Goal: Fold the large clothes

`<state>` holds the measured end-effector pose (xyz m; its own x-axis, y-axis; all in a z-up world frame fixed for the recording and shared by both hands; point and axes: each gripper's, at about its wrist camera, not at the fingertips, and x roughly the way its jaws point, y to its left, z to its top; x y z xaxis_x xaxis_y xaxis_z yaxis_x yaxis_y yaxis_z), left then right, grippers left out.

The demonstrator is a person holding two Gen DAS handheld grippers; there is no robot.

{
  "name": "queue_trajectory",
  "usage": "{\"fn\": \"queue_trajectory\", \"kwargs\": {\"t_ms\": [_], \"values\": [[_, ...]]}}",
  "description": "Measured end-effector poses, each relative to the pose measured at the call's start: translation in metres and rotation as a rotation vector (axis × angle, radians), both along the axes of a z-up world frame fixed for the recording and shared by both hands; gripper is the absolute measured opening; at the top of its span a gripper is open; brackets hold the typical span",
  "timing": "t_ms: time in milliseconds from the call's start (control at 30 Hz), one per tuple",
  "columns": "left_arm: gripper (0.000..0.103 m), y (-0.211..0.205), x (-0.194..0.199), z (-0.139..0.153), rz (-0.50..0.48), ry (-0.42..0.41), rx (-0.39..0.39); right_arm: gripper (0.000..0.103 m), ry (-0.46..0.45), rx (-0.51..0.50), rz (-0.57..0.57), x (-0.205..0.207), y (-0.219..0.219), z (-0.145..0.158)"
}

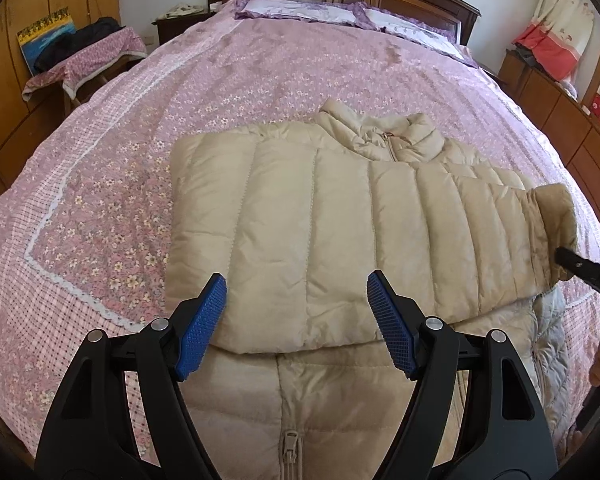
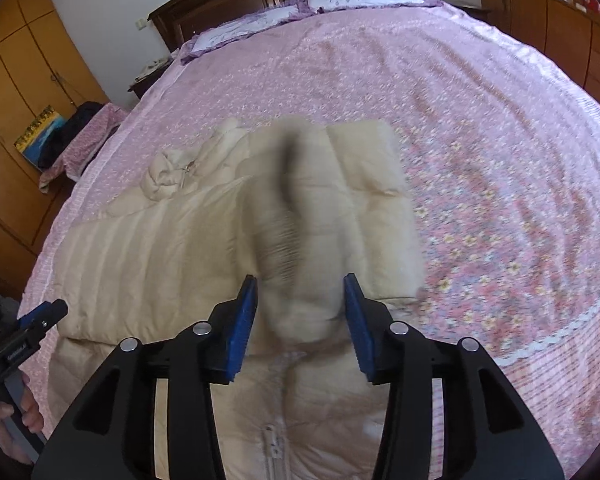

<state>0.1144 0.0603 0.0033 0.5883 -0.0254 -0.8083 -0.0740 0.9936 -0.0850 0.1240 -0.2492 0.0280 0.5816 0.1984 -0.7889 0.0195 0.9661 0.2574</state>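
Note:
A beige quilted puffer jacket (image 1: 340, 216) lies on the bed, zipper side up, collar toward the headboard. One sleeve (image 1: 380, 232) is folded across the chest, its cuff (image 1: 556, 216) at the jacket's right edge. My left gripper (image 1: 296, 300) is open and empty above the sleeve's near edge. In the right wrist view the jacket (image 2: 148, 248) fills the middle and the sleeve cuff (image 2: 296, 264) shows blurred between the blue pads. My right gripper (image 2: 300, 304) is open around the cuff without pinching it. The right gripper's tip (image 1: 580, 268) shows at the left view's right edge.
The pink floral bedspread (image 1: 260, 80) covers a large bed with two pillows (image 1: 300, 10) by the dark headboard. A small cloth-covered table (image 1: 88, 56) stands left of the bed. Wooden cabinets (image 1: 560, 128) line the right wall. My left gripper (image 2: 32, 320) shows at the right view's left edge.

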Motion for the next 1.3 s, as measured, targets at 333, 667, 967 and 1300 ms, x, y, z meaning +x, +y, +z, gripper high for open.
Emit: {"fn": "queue_trajectory", "kwargs": {"t_ms": [333, 667, 967, 1300], "values": [[0.073, -0.001, -0.004, 0.005, 0.000, -0.018, 0.017, 0.067, -0.022, -0.033, -0.044, 0.014, -0.014, 0.008], [0.073, 0.015, -0.001, 0.020, 0.029, -0.068, 0.061, 0.011, -0.063, -0.076, 0.006, 0.022, -0.004, 0.022], [0.059, 0.008, 0.040, 0.000, 0.001, -0.077, 0.165, 0.010, -0.069, -0.098, -0.059, 0.042, -0.021, 0.027], [0.061, 0.011, 0.073, -0.035, -0.012, -0.014, 0.165, 0.014, 0.031, -0.166, -0.078, 0.058, -0.021, -0.033]]}}
